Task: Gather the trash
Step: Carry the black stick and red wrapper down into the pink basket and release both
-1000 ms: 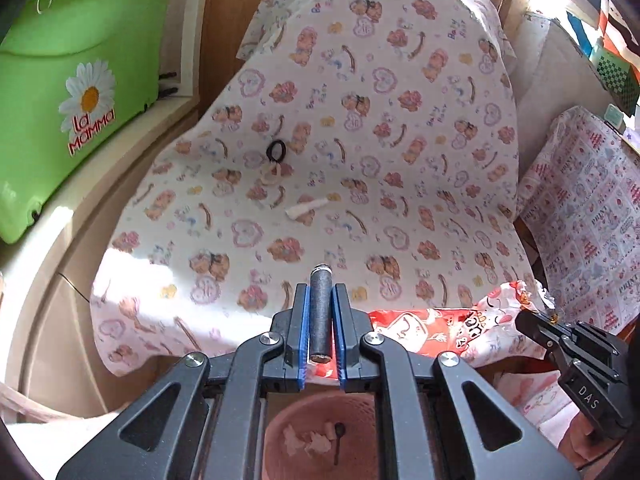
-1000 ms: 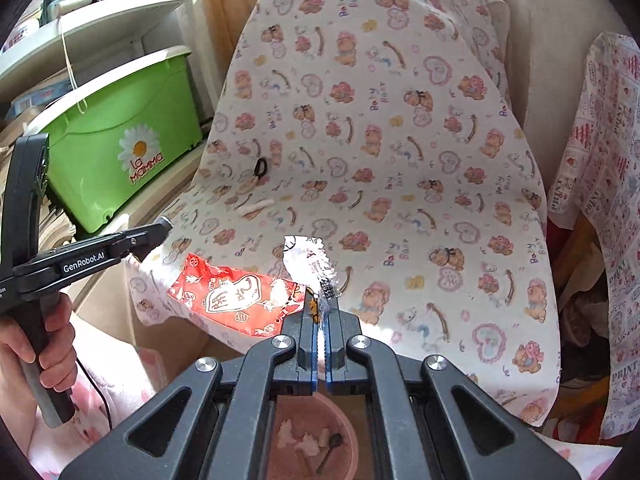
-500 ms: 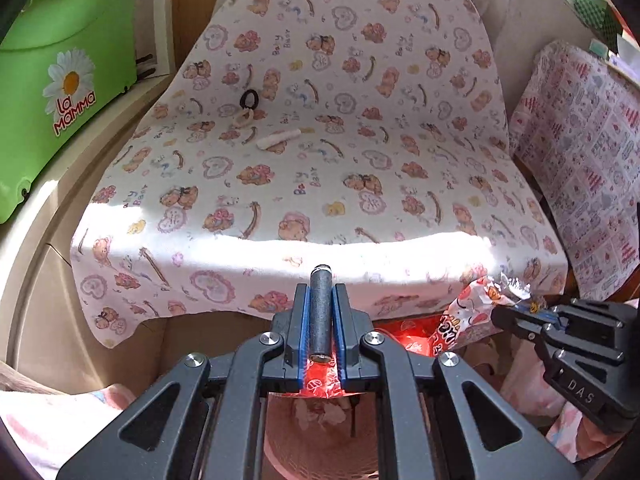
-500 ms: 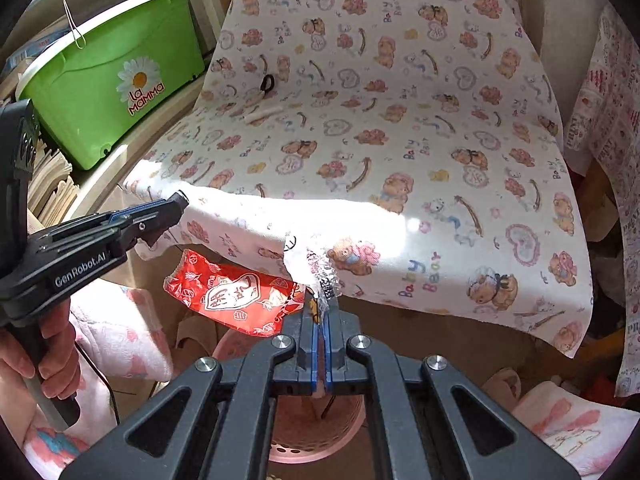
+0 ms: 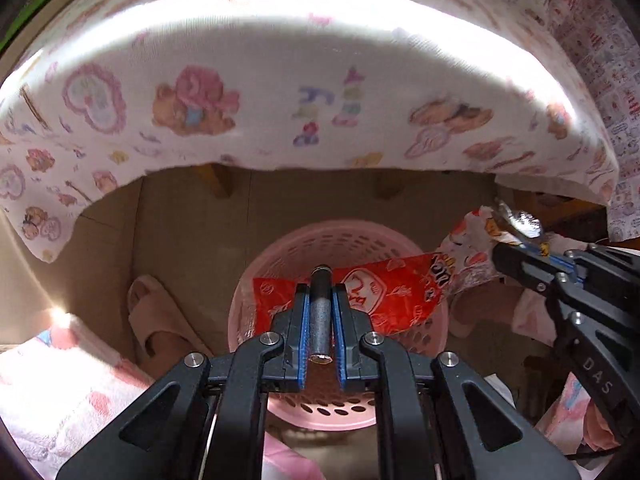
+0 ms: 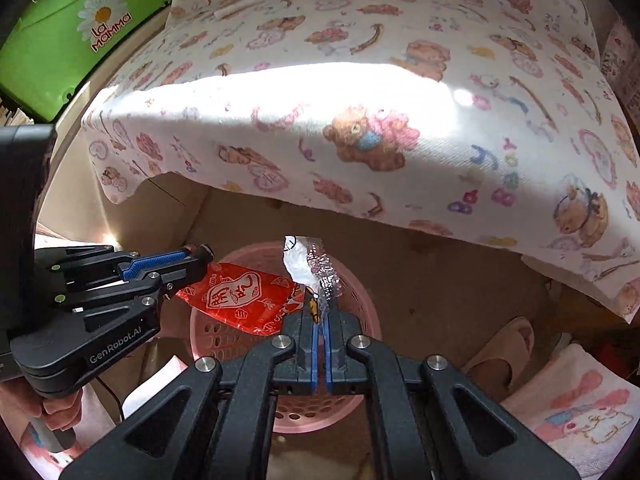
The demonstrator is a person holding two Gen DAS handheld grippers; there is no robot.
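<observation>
Both hands are poised over the pink laundry-style basket [image 5: 280, 248] that stands on the floor under the edge of the teddy-bear cloth [image 6: 360, 128], so this looks like the drop-off step. The left gripper [image 5: 321, 316] has its fingers clamped on a small dark cylinder [image 5: 321, 312], possibly a spent battery, which lies lengthwise between them and pokes out past the tips, directly above the basket's mouth. The right gripper [image 6: 319, 320] has its fingers pinched shut on the torn, silvery end of a red snack wrapper [image 6: 240, 300]; the wrapper trails out to the left of those fingers and hangs across the basket opening, just under the left gripper's tips. To my eye the next move is simply to let go, and the wrapper may want a slight dip first, since it is light and spread wide enough to catch on the rim. What already lies in the basket is hidden behind the wrapper and both tools. Beyond the right fingers a beige slipper [image 6: 504, 352] sits on the floor beside the basket, and far off on the cloth a dark ring and a pale stick are too small to name.
</observation>
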